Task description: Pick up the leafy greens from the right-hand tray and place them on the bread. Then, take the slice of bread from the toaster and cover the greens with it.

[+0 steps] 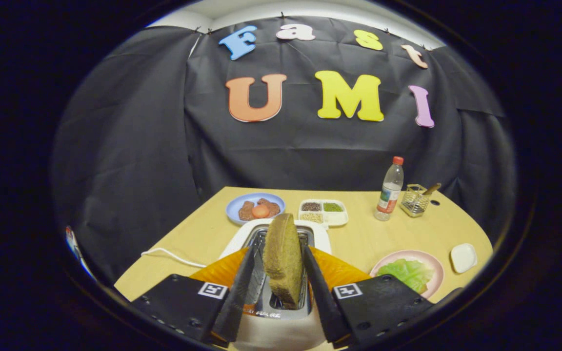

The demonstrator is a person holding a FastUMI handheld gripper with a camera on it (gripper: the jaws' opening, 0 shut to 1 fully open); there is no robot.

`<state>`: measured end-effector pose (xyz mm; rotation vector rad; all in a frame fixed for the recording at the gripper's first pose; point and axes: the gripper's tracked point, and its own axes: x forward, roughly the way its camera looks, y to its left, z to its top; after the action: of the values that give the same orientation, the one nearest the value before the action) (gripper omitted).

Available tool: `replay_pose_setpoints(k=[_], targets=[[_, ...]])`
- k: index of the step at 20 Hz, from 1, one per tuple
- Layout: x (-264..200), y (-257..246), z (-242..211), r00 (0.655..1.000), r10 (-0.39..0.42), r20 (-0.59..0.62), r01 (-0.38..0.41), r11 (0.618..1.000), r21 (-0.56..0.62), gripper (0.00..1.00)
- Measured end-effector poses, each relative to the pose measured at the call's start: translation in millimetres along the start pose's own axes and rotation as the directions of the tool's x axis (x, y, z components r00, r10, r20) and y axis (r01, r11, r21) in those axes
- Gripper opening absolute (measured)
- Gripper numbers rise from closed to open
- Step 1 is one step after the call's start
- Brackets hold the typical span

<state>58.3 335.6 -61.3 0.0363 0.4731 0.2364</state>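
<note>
While the slice of bread (283,258) stands on edge above the slot of the white toaster (277,312), the gripper (281,287) has a black finger on each side of it, and whether both pads actually press the slice or only flank it I cannot tell. The leafy greens (406,273) lie on a pink plate (432,265) to the right of the toaster, near a small white dish (463,257). Beyond the toaster on the wooden table (359,241) sit a blue plate (234,207) of food, a divided white tray (342,217) of grains, a plastic bottle (390,189) and a wire basket (414,200).
</note>
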Motion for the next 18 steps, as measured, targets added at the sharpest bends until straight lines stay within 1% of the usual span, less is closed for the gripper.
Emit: replay_pose_setpoints(k=[1, 3, 4, 5, 7, 10, 14, 16, 18], targets=[[2, 1, 1, 1.000, 0.003, -0.001, -0.003, 1.000, 0.007, 0.48], [8, -3, 1, 1.000, -0.016, 0.006, 0.015, 1.000, 0.021, 0.32], [0, -9, 4, 0.999, -0.036, 0.012, 0.035, 0.999, 0.027, 0.24], [-1, -10, 6, 0.999, -0.026, 0.020, 0.026, 0.999, 0.036, 0.16], [-3, -12, 12, 0.999, -0.016, 0.032, 0.014, 0.998, 0.062, 0.09], [-17, -18, 36, 0.995, 0.018, 0.096, -0.026, 0.995, 0.092, 0.09], [-49, -23, 80, 0.978, 0.059, 0.202, -0.086, 0.988, 0.127, 0.09], [-64, -32, 98, 0.968, 0.067, 0.241, -0.101, 0.986, 0.135, 0.08], [-76, -49, 107, 0.961, 0.060, 0.270, -0.105, 0.983, 0.153, 0.08]])
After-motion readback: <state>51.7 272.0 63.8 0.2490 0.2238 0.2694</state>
